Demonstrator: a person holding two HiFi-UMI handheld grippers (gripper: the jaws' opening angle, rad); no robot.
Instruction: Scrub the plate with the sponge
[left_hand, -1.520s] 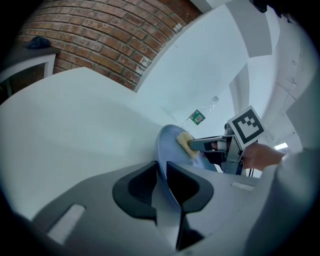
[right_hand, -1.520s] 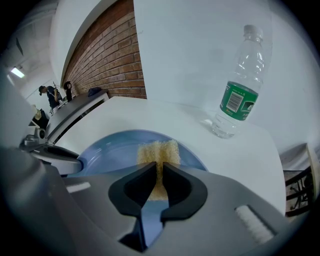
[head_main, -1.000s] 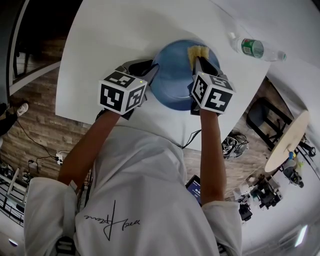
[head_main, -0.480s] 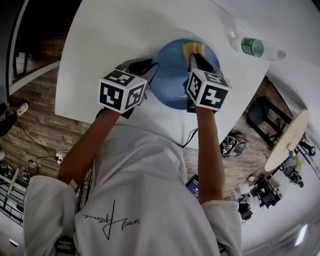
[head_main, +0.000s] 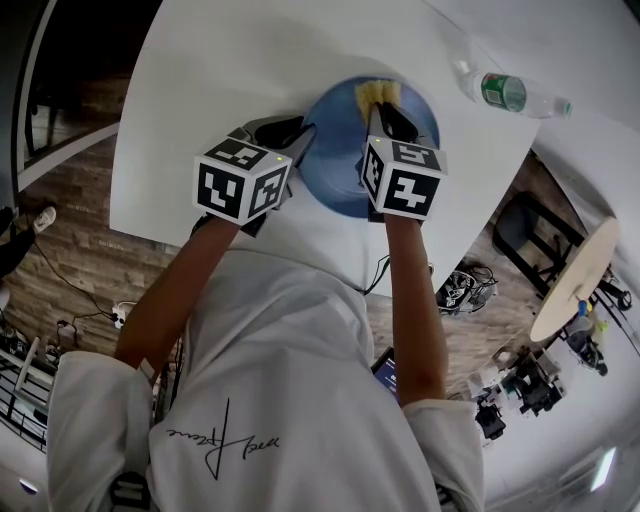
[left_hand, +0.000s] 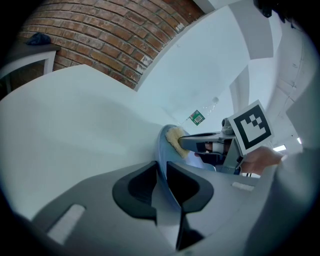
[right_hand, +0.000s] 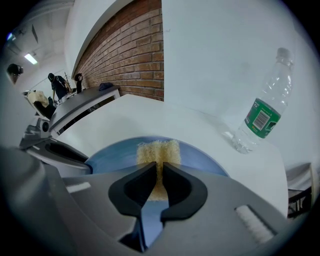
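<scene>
A blue plate (head_main: 340, 165) lies on the white table (head_main: 220, 80). My left gripper (head_main: 298, 137) is shut on the plate's left rim; in the left gripper view the rim (left_hand: 161, 160) stands edge-on between the pads. My right gripper (head_main: 383, 112) is shut on a yellow sponge (head_main: 378, 94), which is pressed onto the plate's far part. In the right gripper view the sponge (right_hand: 158, 151) sticks out past the right gripper (right_hand: 160, 174) over the plate (right_hand: 112, 156). The left gripper view shows the sponge (left_hand: 174, 139) against the plate's inner face.
A clear plastic bottle (head_main: 510, 95) with a green label lies on the table to the plate's right, also seen as a bottle (right_hand: 262, 112) in the right gripper view. The table's near edge runs just under both grippers. A brick wall (right_hand: 130, 55) lies beyond.
My right gripper has slid the sponge leftward across the plate's far part. The left gripper and the plate have stayed put.
</scene>
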